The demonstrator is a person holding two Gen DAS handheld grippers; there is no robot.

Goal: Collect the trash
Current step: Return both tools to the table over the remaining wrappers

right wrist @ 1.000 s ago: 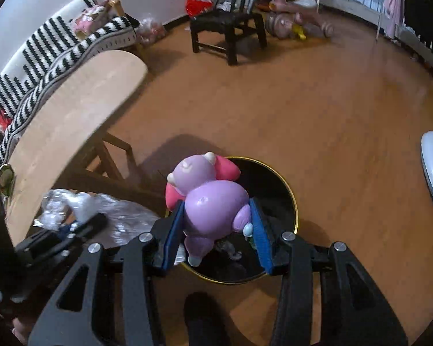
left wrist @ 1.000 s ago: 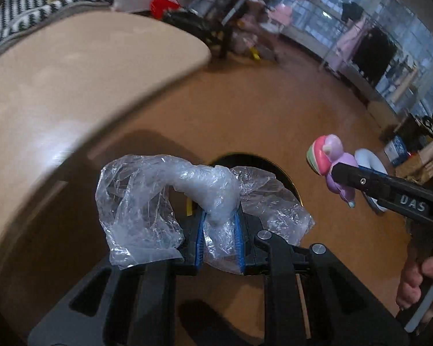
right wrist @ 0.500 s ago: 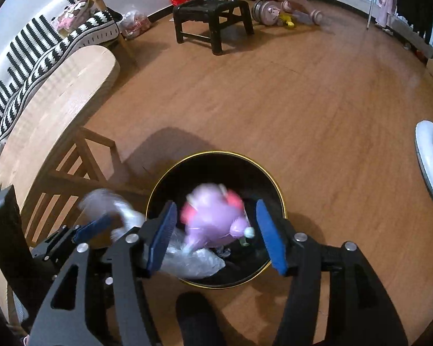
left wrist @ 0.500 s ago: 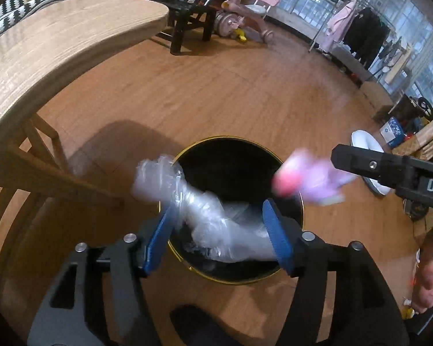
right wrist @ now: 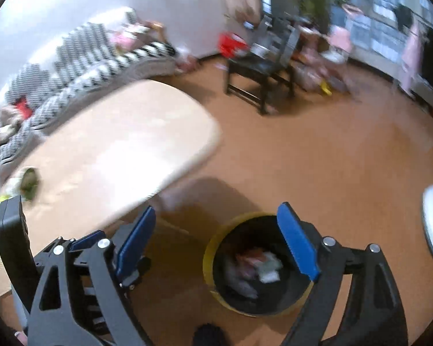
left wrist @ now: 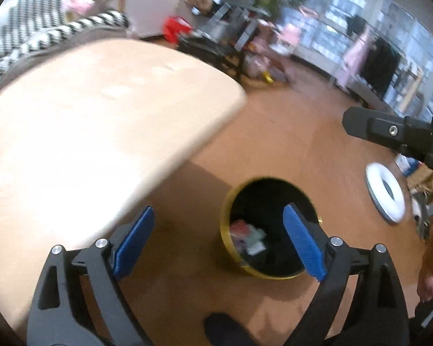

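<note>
— Both grippers, left (left wrist: 219,242) and right (right wrist: 216,243), gape wide with nothing between the blue pads.

— And the trash (right wrist: 257,268)?

— Lying in the black bin (left wrist: 226,216) on the floor, beside the table (left wrist: 86,121).

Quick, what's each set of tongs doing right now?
Left tongs: open, holding nothing, above the trash bin.
Right tongs: open, holding nothing.

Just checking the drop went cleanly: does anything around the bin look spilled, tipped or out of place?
Nothing stands out. The gold-rimmed bin stands upright on the wooden floor, with crumpled trash inside it and nothing visibly spilled beside it. Both the left tool and right tool are open and empty.
</note>
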